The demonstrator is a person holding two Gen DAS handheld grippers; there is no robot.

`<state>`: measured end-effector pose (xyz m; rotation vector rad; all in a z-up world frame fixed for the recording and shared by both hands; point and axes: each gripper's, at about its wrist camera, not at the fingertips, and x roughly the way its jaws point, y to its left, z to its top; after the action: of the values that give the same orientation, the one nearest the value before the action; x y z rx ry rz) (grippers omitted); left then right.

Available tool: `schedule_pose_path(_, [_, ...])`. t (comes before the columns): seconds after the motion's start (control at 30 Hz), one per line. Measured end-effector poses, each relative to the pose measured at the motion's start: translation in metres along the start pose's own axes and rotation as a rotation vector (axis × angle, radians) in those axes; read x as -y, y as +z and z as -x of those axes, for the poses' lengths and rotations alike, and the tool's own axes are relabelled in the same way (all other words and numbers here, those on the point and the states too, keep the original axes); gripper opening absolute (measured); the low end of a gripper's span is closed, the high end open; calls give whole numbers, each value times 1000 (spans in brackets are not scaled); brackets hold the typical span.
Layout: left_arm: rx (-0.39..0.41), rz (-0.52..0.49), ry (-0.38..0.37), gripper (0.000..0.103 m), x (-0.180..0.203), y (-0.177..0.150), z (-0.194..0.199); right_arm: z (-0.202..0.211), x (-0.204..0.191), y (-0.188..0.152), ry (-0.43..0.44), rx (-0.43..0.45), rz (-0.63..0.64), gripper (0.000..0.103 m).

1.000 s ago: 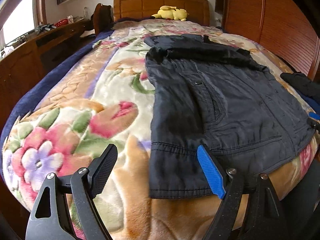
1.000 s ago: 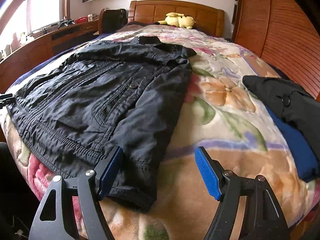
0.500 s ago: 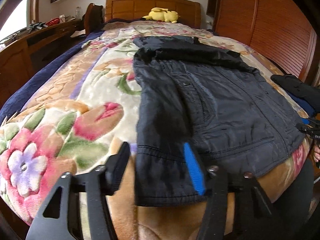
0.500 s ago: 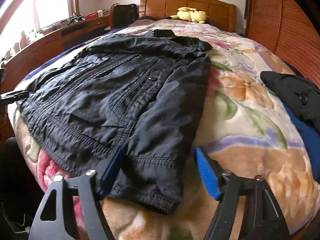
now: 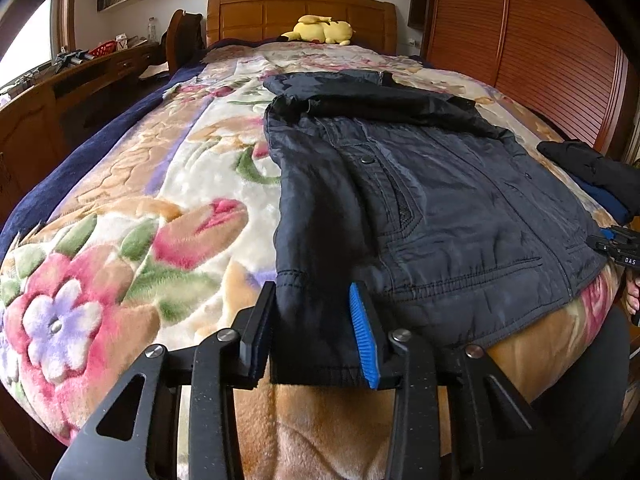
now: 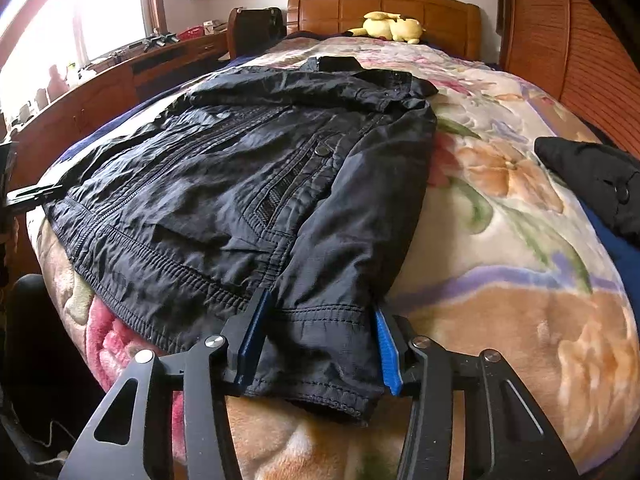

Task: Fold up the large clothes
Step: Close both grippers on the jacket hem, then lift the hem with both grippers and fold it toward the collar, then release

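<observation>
A dark navy jacket [image 5: 424,200] lies flat, front up, on the floral blanket [image 5: 160,208], collar toward the headboard. Its sleeves lie along its sides. My left gripper [image 5: 316,332] is open with its blue-padded fingers on either side of the left sleeve cuff [image 5: 312,344] at the bed's foot. My right gripper [image 6: 320,340] is open and straddles the other sleeve cuff [image 6: 320,360] of the jacket [image 6: 240,192]. The right gripper's tip shows at the right edge of the left wrist view [image 5: 618,244].
A second dark garment [image 6: 600,184] on blue cloth lies at the bed's right side. A yellow plush toy [image 5: 320,30] rests by the wooden headboard [image 5: 296,12]. A wooden desk [image 5: 48,112] runs along the left, a slatted wardrobe [image 5: 540,48] along the right.
Both grippers have moved forward and inward over the sleeve cuffs, and their fingers have narrowed around them.
</observation>
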<state>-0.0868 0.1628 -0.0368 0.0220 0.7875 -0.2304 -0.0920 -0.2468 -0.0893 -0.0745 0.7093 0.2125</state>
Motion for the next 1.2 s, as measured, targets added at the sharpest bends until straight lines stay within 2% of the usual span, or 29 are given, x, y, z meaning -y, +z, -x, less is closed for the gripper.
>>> schedule_pose_path(0.07, [11,-1,-3,23,2,-1,3,-1,-3,1,-5,-1,7,49])
schedule_pose_path(0.13, [20,3,-1,12,3,-2,7,2,-5,1,10,17,13,25])
schedule_pose_path(0.2, [41,5,-12,8,5,-1,15,9,-5,1,39,49,-8,17])
schedule_pose_path(0.27, [79,-5,-9,7,10,0,28,17,-8,1,27,80,-8,14])
schedule_pose_path(0.37, [144,-24,6,6,20,6,50,33,-10,5,37,132,-27,13])
schedule_pose_path(0.63, [291,-64,-44,6,44,23,123,100,-11,9,63,260,-24,12])
schedule_pose_path(0.73, [324,-88,-67,6,51,34,147,128,-15,9,-11,302,-2,11])
schedule_pose_path(0.93, [446,-137,-65,6,63,50,202,186,-15,16,-6,403,19,11])
schedule_pose_path(1.1, [489,-152,-62,6,66,59,223,220,-20,18,-17,458,43,11])
schedule_pose_path(1.2, [487,-168,-34,6,67,72,215,218,-18,23,-38,454,59,11])
